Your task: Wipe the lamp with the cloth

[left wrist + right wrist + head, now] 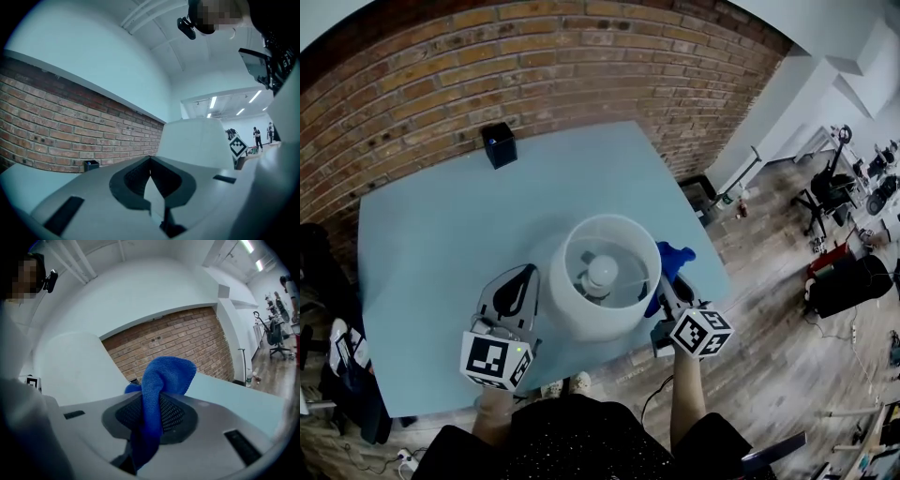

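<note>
Now | left tool (523, 277) closed, empty | right tool (667, 285) clamps cloth (676, 256) beside lamp (589, 323)

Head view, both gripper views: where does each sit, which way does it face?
Head view: on the person's head, steeply down at the lamp on the table; both forearms and grippers show.
Left gripper view: on the left gripper, jaws shut and empty, facing the brick wall.
Right gripper view: on the right gripper, shut on the cloth, facing the wall too.
Shared: all three show the lamp.
</note>
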Demonstrator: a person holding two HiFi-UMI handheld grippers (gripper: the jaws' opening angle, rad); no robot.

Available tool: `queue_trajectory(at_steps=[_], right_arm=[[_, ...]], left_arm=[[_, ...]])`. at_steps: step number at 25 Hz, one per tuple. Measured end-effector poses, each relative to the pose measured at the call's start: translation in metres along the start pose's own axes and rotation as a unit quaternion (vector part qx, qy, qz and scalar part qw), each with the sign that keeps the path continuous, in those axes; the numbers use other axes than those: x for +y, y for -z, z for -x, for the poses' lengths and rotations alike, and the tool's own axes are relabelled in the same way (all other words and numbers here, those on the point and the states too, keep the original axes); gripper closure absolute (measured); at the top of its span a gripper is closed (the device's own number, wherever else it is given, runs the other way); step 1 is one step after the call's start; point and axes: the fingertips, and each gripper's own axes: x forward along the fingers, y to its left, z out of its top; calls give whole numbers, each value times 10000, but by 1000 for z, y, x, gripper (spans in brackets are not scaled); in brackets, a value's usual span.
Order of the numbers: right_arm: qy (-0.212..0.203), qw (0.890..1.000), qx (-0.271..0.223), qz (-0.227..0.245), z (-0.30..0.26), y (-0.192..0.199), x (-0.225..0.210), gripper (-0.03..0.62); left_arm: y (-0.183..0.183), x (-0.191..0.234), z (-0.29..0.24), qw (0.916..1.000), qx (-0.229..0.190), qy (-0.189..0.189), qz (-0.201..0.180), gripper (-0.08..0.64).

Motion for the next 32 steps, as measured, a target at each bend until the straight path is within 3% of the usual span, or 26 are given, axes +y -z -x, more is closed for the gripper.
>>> queue_trajectory(at_steps=[3, 6, 8, 11, 16, 18, 21, 24, 32], right_arm=[[365, 9988, 336, 0, -2, 9, -21, 511], [357, 9993, 150, -11, -4, -25, -26, 511], [-201, 9992, -283, -188, -6, -71, -11, 511], [-1374, 9865, -825, -326, -8, -144, 33, 511], [-2929, 9518, -734, -542, -16, -200, 102, 511], [-3320, 9412, -406, -476, -21, -195, 123, 511], [-3506, 9364, 64, -122, -30, -173, 136, 511], [-3522, 9354, 327, -37, -37, -153, 133, 511], [-3327, 9391, 767, -391, -60, -105, 99, 511]], left_arm=[[-3, 6, -5, 10000, -7, -13, -13, 551], [-11, 13, -10, 9999, -76, -43, -64, 551], [-19, 17, -13, 9998, -168, -71, -106, 551], [-32, 16, -18, 9993, -310, -72, -182, 551], [-45, 10, -24, 9987, -432, 7, -268, 551], [-46, 7, -26, 9986, -441, 50, -278, 551], [-45, 3, -28, 9985, -412, 104, -336, 551], [-42, 3, -28, 9987, -346, 83, -370, 551], [-32, 3, -29, 9993, -216, 50, -289, 551]])
